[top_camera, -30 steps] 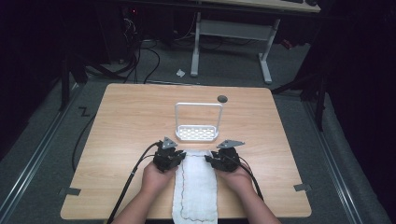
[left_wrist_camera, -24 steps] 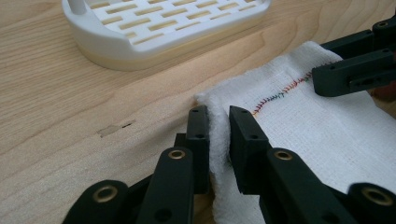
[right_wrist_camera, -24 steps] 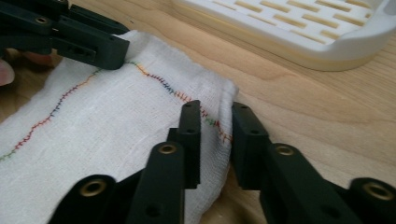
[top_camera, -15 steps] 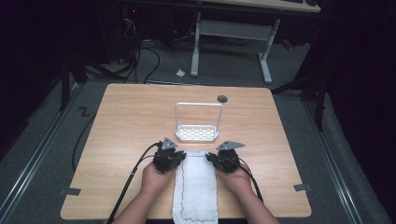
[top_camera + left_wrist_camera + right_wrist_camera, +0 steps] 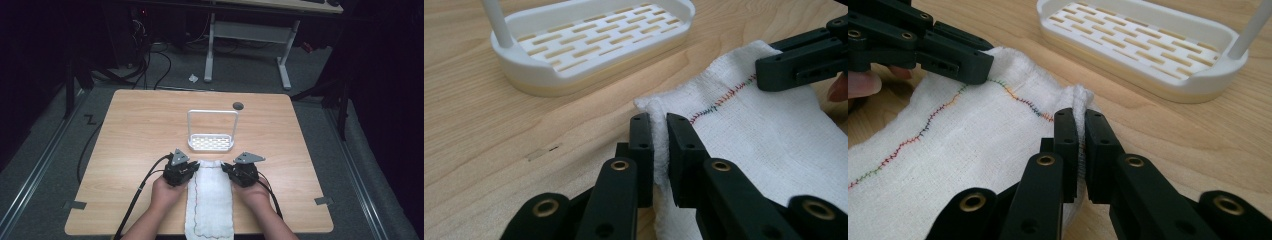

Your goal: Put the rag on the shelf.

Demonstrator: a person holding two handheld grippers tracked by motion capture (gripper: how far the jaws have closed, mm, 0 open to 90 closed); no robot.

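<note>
On the near half of the wooden table [image 5: 135,130], seen from the high view, a white cloth [image 5: 210,200] lies as a long strip running from the near edge toward the middle. The left gripper [image 5: 190,169] sits at the cloth's far left corner and the right gripper [image 5: 227,170] at its far right corner, each held in a hand, the left hand [image 5: 165,192] and right hand [image 5: 257,192] resting on the table. Just beyond the cloth stands a white slotted tray [image 5: 211,143] with a tall hoop handle, and a small dark disc [image 5: 238,105] lies farther off near the far edge.

Along the left gripper view, the left gripper [image 5: 660,131] has its jaws pinched on a raised fold of the cloth [image 5: 764,125] at its corner; coloured stitching runs across the fabric. The slotted tray [image 5: 594,40] is just beyond, and the right gripper [image 5: 764,67] clamps the opposite corner.

Along the right gripper view, the right gripper [image 5: 1080,127] likewise nips a bunched corner of the cloth [image 5: 963,135], with the tray [image 5: 1143,42] close behind and the left gripper [image 5: 985,67] gripping the far corner.
</note>
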